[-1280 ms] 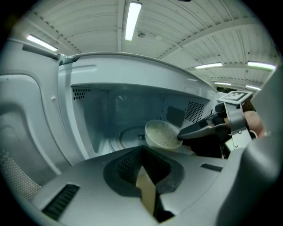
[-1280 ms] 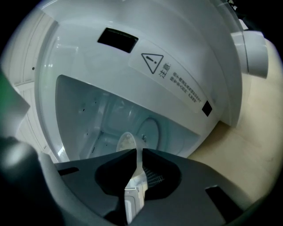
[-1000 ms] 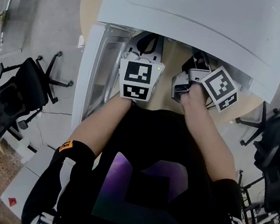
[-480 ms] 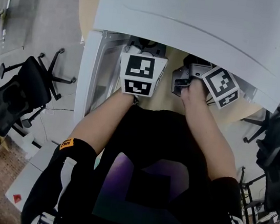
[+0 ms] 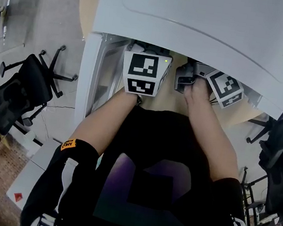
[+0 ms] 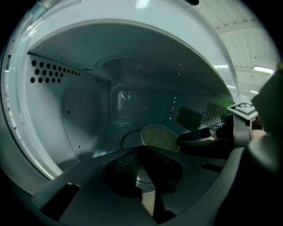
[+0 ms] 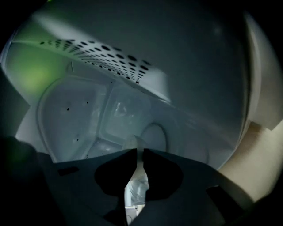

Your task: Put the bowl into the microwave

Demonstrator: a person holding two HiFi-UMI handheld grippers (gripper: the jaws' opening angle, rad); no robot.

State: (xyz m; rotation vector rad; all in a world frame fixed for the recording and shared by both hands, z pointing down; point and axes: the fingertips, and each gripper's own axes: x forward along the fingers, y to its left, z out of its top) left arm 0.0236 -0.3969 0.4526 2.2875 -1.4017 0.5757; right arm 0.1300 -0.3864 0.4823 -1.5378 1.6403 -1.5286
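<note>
The bowl (image 6: 158, 137) is already inside the microwave (image 6: 66, 110). Its rim is pinched edge-on in the right tool (image 7: 138, 152), with the bowl straight ahead of that tool. The left tool (image 6: 142, 149), jaws together on nothing, sits just behind and left of the bowl. Lowering and letting go likely come next.

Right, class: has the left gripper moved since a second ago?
Yes. Against the microwave's front edge in the head view, the left gripper has pushed forward, further into the cavity.
</note>
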